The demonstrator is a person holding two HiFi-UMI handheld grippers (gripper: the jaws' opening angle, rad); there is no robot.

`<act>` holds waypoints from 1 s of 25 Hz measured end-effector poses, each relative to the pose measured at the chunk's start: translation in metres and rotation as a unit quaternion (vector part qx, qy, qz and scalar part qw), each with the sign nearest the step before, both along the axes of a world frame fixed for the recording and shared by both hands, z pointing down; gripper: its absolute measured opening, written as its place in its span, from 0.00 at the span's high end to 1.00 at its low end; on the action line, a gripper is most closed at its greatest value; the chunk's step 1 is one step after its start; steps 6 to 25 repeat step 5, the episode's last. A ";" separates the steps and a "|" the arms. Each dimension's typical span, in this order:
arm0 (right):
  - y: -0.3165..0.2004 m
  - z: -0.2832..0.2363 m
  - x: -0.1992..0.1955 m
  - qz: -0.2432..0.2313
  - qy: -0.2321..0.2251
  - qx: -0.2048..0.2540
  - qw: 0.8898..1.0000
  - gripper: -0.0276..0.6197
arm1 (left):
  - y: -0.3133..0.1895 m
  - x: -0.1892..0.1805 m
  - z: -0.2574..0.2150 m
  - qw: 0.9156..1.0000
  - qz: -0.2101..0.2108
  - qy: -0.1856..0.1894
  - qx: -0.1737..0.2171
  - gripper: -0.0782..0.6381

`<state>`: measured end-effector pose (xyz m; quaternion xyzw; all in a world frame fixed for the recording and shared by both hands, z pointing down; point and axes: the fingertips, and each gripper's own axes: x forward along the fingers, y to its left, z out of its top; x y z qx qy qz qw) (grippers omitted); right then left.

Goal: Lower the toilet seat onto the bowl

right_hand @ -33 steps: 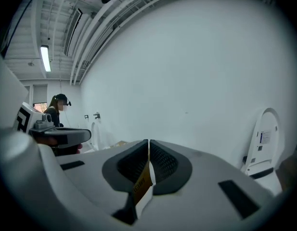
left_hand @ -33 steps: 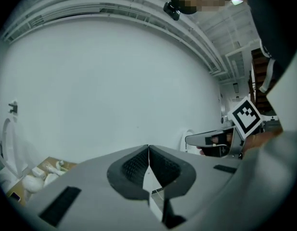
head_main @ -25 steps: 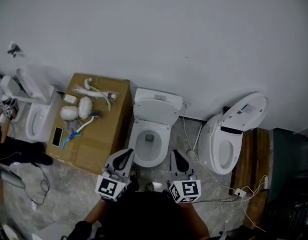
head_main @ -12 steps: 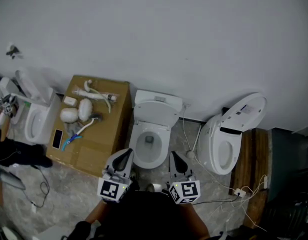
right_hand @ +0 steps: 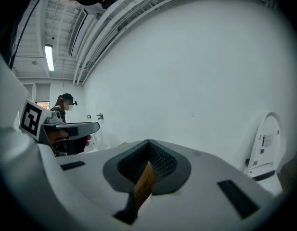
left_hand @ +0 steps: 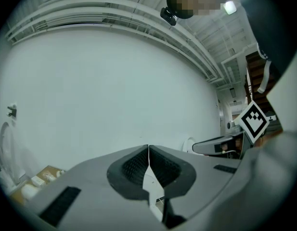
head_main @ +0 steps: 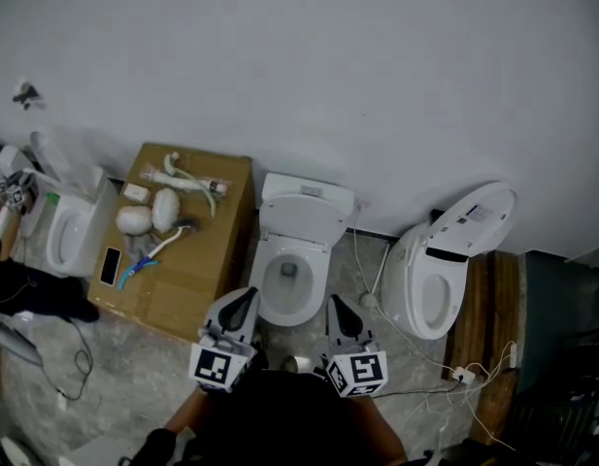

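Ceramic, white: a toilet at far left (head_main: 68, 236), lid raised, nothing visible in its bowl.

Brown cardboard box (head_main: 197, 260), closed, contents hidden. On its top lie rounded white plastic fittings (head_main: 149, 212), a black phone (head_main: 112, 265) and a blue-handled tool (head_main: 139, 268).

Left gripper (head_main: 243, 304): grey jaws clenched tip to tip on nothing, held short of the middle toilet.

Middle white ceramic toilet (head_main: 263, 282): the white oval toilet seat (head_main: 304, 219) stands raised against the tank. The bowl beneath is open and shows only its drain.

Right gripper (head_main: 338, 309): jaws clenched, nothing gripped. A yellowish printed strip (right_hand: 144, 184) shows in the gap behind the tips; I cannot tell what it is.

Right-hand white toilet (head_main: 425, 294): lid (head_main: 474, 219) tilted up, bowl apparently bare.

Step, as judged: approach only, the seat untouched and the lowering not yet begun. The next move calls for carrying one gripper forward over the bowl to the seat's upper edge. It should catch that edge and ease the seat down, not let it drop.
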<state>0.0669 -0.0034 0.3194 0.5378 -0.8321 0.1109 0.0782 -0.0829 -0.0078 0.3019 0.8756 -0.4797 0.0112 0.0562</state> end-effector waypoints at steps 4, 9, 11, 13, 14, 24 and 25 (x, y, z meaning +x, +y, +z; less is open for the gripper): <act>0.006 -0.001 -0.004 -0.001 0.001 0.002 1.000 0.92 | 0.007 -0.002 0.000 1.000 0.001 0.001 0.003 0.86; 0.007 -0.001 -0.005 -0.001 0.002 0.003 1.000 0.92 | 0.009 -0.002 0.000 1.000 0.001 0.000 0.004 0.86; 0.007 -0.001 -0.005 -0.001 0.002 0.003 1.000 0.92 | 0.009 -0.002 0.000 1.000 0.001 0.000 0.004 0.86; 0.007 -0.001 -0.005 -0.001 0.002 0.003 1.000 0.92 | 0.009 -0.002 0.000 1.000 0.001 0.000 0.004 0.86; 0.007 -0.001 -0.005 -0.001 0.002 0.003 1.000 0.92 | 0.009 -0.002 0.000 1.000 0.001 0.000 0.004 0.86; 0.007 -0.001 -0.005 -0.001 0.002 0.003 1.000 0.92 | 0.009 -0.002 0.000 1.000 0.001 0.000 0.004 0.86; 0.007 -0.001 -0.005 -0.001 0.002 0.003 1.000 0.92 | 0.009 -0.002 0.000 1.000 0.001 0.000 0.004 0.86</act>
